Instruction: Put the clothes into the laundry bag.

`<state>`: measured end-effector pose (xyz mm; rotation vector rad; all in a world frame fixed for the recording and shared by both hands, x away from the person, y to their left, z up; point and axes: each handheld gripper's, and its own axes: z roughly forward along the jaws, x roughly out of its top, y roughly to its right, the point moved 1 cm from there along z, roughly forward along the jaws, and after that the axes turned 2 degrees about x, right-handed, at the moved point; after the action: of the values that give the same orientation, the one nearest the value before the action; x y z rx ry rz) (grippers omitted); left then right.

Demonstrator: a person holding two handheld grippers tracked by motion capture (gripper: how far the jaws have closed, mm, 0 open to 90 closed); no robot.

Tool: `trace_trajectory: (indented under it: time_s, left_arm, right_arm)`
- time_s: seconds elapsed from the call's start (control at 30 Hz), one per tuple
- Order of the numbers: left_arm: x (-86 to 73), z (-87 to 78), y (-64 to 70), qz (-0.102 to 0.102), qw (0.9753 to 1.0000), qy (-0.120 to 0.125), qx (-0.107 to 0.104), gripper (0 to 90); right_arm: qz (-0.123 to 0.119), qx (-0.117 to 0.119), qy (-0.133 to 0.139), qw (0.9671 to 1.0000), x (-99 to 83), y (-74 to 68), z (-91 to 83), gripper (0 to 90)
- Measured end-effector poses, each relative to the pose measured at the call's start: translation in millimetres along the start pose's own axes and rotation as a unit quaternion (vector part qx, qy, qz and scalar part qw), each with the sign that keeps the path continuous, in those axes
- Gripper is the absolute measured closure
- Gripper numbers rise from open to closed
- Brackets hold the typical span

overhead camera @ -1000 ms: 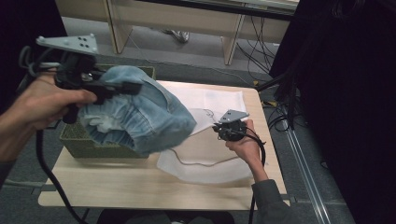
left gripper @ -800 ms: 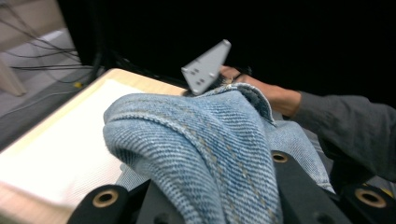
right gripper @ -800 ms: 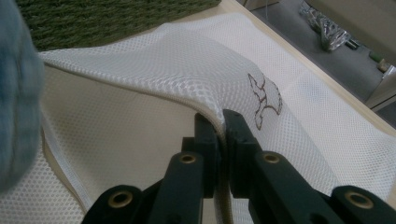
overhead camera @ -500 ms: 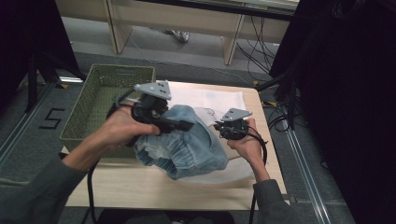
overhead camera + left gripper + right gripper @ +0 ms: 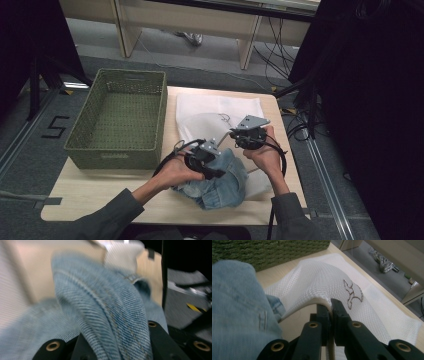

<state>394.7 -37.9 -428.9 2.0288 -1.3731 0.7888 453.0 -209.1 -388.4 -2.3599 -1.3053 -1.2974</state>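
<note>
Denim garment point(image 5: 217, 182) on worktop point(image 5: 100, 192) front edge, partly inside white mesh bag point(image 5: 210, 112); left tongs point(image 5: 212, 172) pinching denim fold; right tongs point(image 5: 331, 305) clamped on bag rim; lift rim higher, push denim deeper before release.
</note>
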Motion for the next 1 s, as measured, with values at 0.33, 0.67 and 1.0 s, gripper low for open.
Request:
trace_trajectory:
  time_s: [0.33, 0.67, 1.0]
  left_arm:
    - [12.6, 0.7, -37.8, -0.039, 0.9962, -0.013, 0.077, 74.6]
    - [18.6, -31.1, -66.4, -0.057, 0.9834, -0.016, 0.171, 73.2]
    - [1.2, -1.7, -46.6, -0.076, 0.9889, -0.032, 0.124, 24.8]
  right_arm:
    - [-0.004, -0.005, 0.007, 1.0000, 5.0, -4.6, -5.5, 86.5]
    - [-0.012, -0.004, 0.026, 0.9996, 19.6, -10.8, -5.4, 86.6]
    - [0.001, -0.004, -0.002, 1.0000, -0.2, -6.2, -0.7, 86.4]
